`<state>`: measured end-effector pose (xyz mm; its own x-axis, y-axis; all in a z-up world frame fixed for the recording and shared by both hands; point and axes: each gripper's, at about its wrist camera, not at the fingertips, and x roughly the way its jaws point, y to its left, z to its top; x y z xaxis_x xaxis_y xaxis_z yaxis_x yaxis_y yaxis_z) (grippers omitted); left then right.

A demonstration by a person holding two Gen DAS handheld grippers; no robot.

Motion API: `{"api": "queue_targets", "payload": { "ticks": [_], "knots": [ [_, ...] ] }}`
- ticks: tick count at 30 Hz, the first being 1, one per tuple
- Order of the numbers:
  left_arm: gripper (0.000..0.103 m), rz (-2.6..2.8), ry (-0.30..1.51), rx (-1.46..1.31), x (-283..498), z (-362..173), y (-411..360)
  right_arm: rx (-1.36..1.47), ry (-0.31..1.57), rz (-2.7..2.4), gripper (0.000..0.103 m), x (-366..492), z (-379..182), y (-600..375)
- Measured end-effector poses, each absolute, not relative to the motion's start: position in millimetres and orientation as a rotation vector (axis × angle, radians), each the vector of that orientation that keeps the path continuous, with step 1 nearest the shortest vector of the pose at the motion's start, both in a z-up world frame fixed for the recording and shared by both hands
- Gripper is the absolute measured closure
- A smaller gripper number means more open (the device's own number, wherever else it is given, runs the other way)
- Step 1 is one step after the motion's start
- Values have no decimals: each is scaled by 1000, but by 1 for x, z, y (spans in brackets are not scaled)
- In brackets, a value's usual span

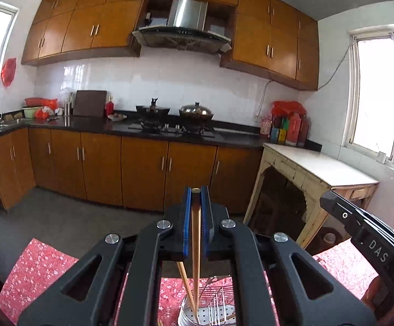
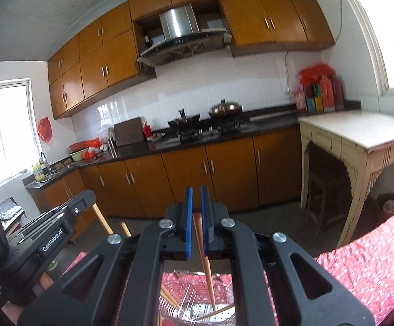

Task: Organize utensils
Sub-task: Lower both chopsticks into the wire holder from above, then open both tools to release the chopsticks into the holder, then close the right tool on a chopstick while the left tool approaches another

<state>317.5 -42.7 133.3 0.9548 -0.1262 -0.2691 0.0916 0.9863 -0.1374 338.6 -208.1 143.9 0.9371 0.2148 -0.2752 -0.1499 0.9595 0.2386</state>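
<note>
My left gripper (image 1: 196, 194) is shut on a wooden chopstick (image 1: 196, 244) that hangs upright with its tip in a perforated metal utensil holder (image 1: 208, 313) below. A second chopstick (image 1: 185, 282) leans in the holder. My right gripper (image 2: 196, 194) is shut on another wooden chopstick (image 2: 203, 255), its tip down in the same metal holder (image 2: 197, 312), where several chopsticks lie. The right gripper's body shows in the left wrist view (image 1: 365, 233); the left gripper's body shows in the right wrist view (image 2: 50, 233).
The holder stands on a table with a red flowered cloth (image 1: 34, 266). Beyond are brown kitchen cabinets (image 1: 142, 168), a stove with a wok (image 1: 195, 112), and a pale side table (image 1: 319, 168) at the right.
</note>
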Motion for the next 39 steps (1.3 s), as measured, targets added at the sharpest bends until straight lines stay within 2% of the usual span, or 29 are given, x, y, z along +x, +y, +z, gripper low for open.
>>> {"api": "queue_targets", "payload": {
  "ticks": [3,4,5,6,7,9,20,24,30,33,35,37,39],
  "knots": [
    [96,-104,315,-113,320,125,-42,213,353,182,95,347,130,-211],
    [95,-100,318,-114,321,126,-41,213,369,169,90,349,126,-214],
    [95,-96,321,-113,321,126,-40,214,375,158,76,349,123,-215],
    [89,-89,325,-110,319,127,-37,216,373,135,68,347,122,-219],
    [74,-82,325,-108,318,128,-34,214,366,119,60,344,120,-222],
    [54,-54,307,-105,309,130,-26,207,363,95,60,339,118,-230],
    [54,15,346,-108,262,116,18,245,373,-17,60,276,104,-288],
    [54,23,400,-98,245,90,28,240,427,-37,60,247,70,-298],
    [54,-4,529,-43,215,23,28,208,585,-13,60,212,-5,-292],
    [54,-53,621,-55,202,-14,27,170,678,18,66,202,-44,-279],
    [54,-74,676,-52,195,-37,24,137,755,49,78,198,-74,-266],
    [54,-90,721,-34,191,-54,18,118,800,68,85,196,-93,-256],
    [54,-100,743,-17,187,-65,12,103,829,74,88,195,-107,-249]
  ]
}}
